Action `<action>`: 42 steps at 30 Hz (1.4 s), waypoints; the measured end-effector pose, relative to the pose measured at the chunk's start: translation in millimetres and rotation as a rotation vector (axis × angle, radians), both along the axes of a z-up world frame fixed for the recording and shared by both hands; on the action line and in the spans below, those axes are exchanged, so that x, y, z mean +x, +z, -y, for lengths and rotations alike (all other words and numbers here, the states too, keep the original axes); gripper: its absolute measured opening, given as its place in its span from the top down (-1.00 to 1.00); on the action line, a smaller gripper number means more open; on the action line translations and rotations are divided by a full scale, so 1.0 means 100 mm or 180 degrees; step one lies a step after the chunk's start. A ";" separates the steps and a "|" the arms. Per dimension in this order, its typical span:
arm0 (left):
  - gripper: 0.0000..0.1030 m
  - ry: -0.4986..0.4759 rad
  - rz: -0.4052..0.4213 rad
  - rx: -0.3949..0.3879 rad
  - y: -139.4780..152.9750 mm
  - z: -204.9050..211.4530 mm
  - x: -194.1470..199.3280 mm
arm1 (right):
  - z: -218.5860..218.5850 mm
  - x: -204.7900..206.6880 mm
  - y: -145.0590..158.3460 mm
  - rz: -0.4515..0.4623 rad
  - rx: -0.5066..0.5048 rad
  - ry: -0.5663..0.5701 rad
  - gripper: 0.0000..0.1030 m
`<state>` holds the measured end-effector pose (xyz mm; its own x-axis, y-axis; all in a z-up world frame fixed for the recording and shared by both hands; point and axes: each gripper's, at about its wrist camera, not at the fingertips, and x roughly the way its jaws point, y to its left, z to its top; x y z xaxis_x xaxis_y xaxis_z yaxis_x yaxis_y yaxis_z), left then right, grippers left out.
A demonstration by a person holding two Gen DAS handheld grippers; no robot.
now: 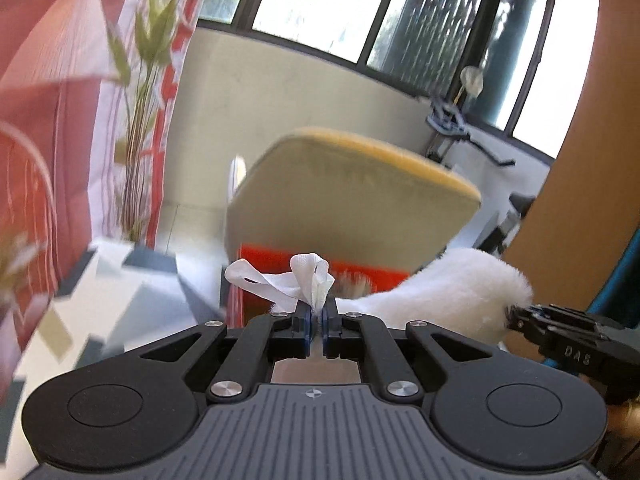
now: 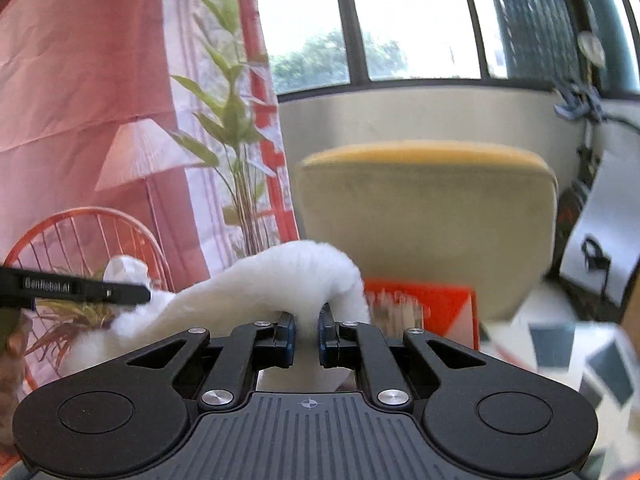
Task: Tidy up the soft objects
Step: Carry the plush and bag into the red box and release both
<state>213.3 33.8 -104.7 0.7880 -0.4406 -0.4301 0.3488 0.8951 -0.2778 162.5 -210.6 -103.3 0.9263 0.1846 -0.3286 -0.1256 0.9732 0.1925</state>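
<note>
Left wrist view first: the left gripper (image 1: pixel 318 312) is clamped tight on a white ribbon loop (image 1: pixel 308 278) at lower centre, and that ribbon seems to belong to the white plush thing (image 1: pixel 452 292) that trails off to the right, where the right gripper (image 1: pixel 520 320) bites its far end. In the right wrist view it's the same story from the other side: the right gripper (image 2: pixel 306 330) is closed on a fold of the white plush (image 2: pixel 280 280), which arcs over toward the left gripper (image 2: pixel 132 294) at mid left. So the soft toy hangs between both hands, up in the air, and I'd call this the carry stage, pick-up done, drop-off still ahead. Next move probably needs both hands travelling together so the plush doesn't get stretched or slip, then a landing spot, which I honestly can't see here. Obstacles: the yellow-topped cushion (image 2: pixel 428 216) sits dead ahead, centre frame, with an orange box (image 2: pixel 432 308) at its foot. A wire chair (image 2: pixel 80 236) and a tall plant (image 2: pixel 236 128) crowd the left side. A wooden panel (image 1: pixel 592 160) fills the right edge of the left view. Open room looks best up and over the middle.
</note>
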 end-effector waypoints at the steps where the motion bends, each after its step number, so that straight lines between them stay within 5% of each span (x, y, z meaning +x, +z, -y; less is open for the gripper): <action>1: 0.88 0.0020 0.0065 -0.0004 0.07 0.01 0.09 | -0.01 0.05 0.07 0.0039 -0.0061 0.0004 0.81; 8: 0.88 0.0181 0.0219 0.0181 0.14 0.31 0.77 | 0.16 0.77 0.31 -0.0018 -0.0369 -0.0183 0.81; 19: 0.88 -0.0002 -0.0240 0.0462 -0.50 0.77 1.60 | 0.44 1.77 -0.32 -0.0586 -0.0750 -0.0263 0.81; 31: 0.83 -0.0162 -0.0474 0.0603 -0.82 0.81 1.98 | 0.51 2.21 -0.84 -0.1053 -0.0761 -0.0231 0.70; 34: 0.62 -0.0188 -0.0499 0.0694 -0.85 0.84 1.99 | 0.50 2.24 -0.89 -0.1150 -0.0728 -0.0212 0.53; 36: 0.12 -0.0197 -0.0484 0.0716 -0.83 0.84 1.96 | 0.47 2.23 -0.91 -0.1206 -0.0754 -0.0207 0.38; 42: -0.03 -0.0220 -0.0389 0.0696 -0.65 0.82 1.79 | 0.48 2.01 -0.83 -0.1127 -0.0573 -0.0315 -0.07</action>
<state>392.1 -48.2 -170.0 0.6956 -0.3776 -0.6112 0.3869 0.9137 -0.1241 363.7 -258.4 -186.3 0.7604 0.0106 -0.6493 0.0138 0.9994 0.0325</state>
